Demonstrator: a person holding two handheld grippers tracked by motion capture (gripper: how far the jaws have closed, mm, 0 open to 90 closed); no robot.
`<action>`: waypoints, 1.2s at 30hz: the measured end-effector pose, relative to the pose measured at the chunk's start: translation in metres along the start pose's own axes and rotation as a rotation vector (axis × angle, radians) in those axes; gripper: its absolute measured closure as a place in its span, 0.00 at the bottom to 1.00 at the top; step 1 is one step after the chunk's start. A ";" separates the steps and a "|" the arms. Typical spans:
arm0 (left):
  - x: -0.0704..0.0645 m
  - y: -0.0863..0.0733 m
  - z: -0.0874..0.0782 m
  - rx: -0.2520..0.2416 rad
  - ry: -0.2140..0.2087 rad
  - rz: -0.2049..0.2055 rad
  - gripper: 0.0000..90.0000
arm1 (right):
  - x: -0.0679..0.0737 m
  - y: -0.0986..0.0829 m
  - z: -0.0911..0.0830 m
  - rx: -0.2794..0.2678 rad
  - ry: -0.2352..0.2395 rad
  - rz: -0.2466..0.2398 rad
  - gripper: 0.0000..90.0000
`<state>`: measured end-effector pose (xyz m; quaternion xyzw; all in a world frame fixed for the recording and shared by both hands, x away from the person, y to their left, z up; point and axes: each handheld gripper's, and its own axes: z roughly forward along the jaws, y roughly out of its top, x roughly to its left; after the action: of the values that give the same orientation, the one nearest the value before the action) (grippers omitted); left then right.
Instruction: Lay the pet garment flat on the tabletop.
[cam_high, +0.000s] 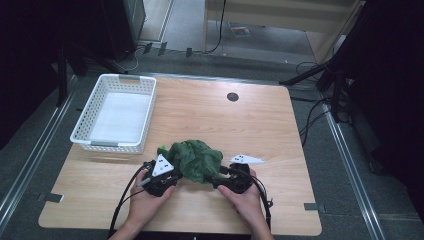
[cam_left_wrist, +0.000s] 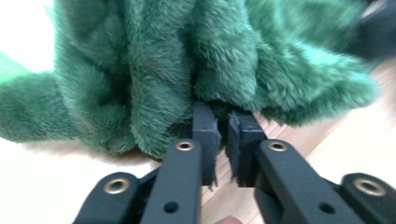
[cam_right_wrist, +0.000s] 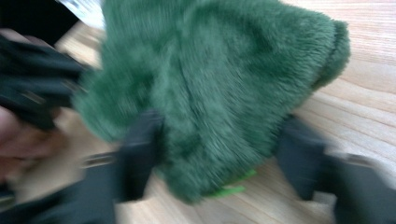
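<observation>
One green fleece cloth (cam_high: 196, 160) bunched on wooden table (cam_high: 280, 130), near front edge, right of one white basket (cam_high: 116, 113). Two grippers flank cloth. High view places left gripper (cam_high: 172, 177) and right gripper (cam_high: 216, 181) at cloth's near side. Left gripper view: jaws nearly closed, slim gap between, tips at cloth's hem; grip cannot be told. Right gripper view, blurred: jaws wide apart, cloth (cam_right_wrist: 210, 93) between them.

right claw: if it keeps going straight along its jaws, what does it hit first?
The green fleece. The right claw stands open with its jaws either side of the bundle's near end, so the fleece is directly ahead. Whether it already touches is unclear through the blur. Beyond lies the left claw.
</observation>
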<state>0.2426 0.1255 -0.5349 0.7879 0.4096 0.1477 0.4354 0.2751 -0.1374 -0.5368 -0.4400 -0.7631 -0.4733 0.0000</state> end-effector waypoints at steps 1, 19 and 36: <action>0.001 0.002 -0.004 -0.023 -0.024 0.000 0.96 | 0.002 -0.001 0.002 0.017 -0.015 -0.006 0.66; -0.015 0.049 -0.071 -0.235 -0.211 0.039 0.97 | 0.056 0.054 -0.108 -0.361 0.070 -0.249 0.90; 0.021 0.021 -0.018 0.028 -0.320 -0.140 0.92 | 0.026 0.055 -0.076 -0.350 -0.041 0.005 0.61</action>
<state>0.2560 0.1460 -0.5102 0.7769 0.3909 -0.0160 0.4934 0.2642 -0.1663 -0.4443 -0.4446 -0.6679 -0.5899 -0.0912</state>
